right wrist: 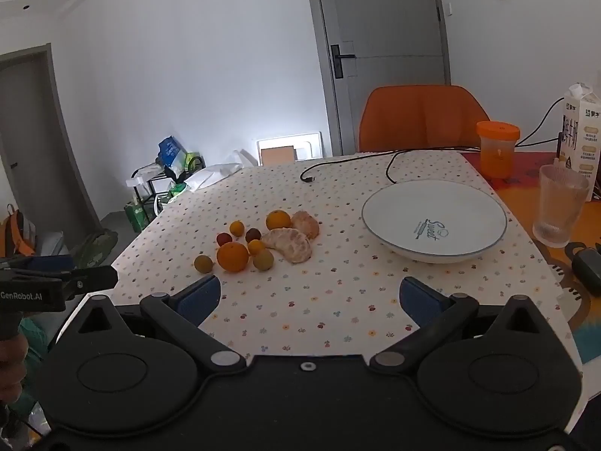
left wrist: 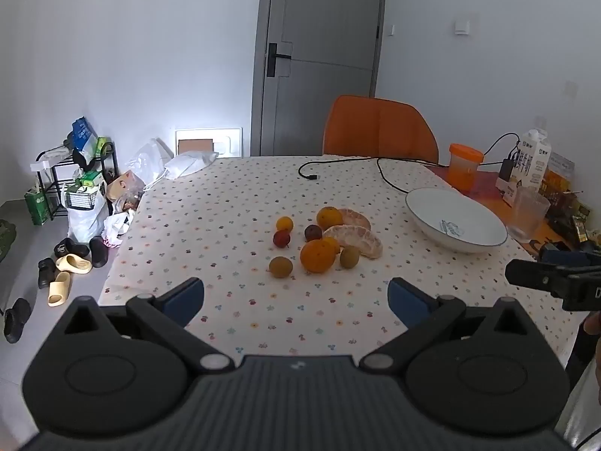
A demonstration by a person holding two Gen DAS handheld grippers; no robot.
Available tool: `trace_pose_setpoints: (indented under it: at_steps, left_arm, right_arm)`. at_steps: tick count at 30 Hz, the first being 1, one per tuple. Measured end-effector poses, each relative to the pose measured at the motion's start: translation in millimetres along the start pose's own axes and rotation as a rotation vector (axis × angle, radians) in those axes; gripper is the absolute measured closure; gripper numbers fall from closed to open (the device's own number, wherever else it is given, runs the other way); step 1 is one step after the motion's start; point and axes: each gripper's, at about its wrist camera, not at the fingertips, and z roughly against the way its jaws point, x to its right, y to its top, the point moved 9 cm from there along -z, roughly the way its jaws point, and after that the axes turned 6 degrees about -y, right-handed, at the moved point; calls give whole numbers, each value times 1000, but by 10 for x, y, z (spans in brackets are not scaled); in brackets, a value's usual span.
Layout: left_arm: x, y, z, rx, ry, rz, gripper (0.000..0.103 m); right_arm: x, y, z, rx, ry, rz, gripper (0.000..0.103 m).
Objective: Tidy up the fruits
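A cluster of small fruits lies mid-table on the dotted cloth: a large orange (left wrist: 317, 256) (right wrist: 232, 257), a second orange (left wrist: 329, 217) (right wrist: 278, 220), two peeled citrus pieces (left wrist: 355, 239) (right wrist: 291, 243), and several small green, red and yellow fruits. An empty white bowl (left wrist: 469, 231) (right wrist: 398, 208) sits to their right. My left gripper (left wrist: 296, 298) is open and empty, near the table's front edge, short of the fruits. My right gripper (right wrist: 310, 297) is open and empty, likewise at the front edge, with the bowl ahead right.
A black cable (left wrist: 387, 178) runs across the far table. An orange-lidded jar (right wrist: 497, 148), milk carton (right wrist: 580, 131) and ribbed glass (right wrist: 561, 206) stand at the right. An orange chair (left wrist: 379, 127) stands behind the table. Shoes and bags (left wrist: 75, 203) litter the floor left.
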Motion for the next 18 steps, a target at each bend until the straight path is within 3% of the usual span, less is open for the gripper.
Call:
trace_pose_setpoints:
  at_steps: [18]
  left_arm:
    - [-31, 22, 49, 10, -1, 3, 0]
  right_arm:
    - [22, -7, 26, 1, -26, 9, 0]
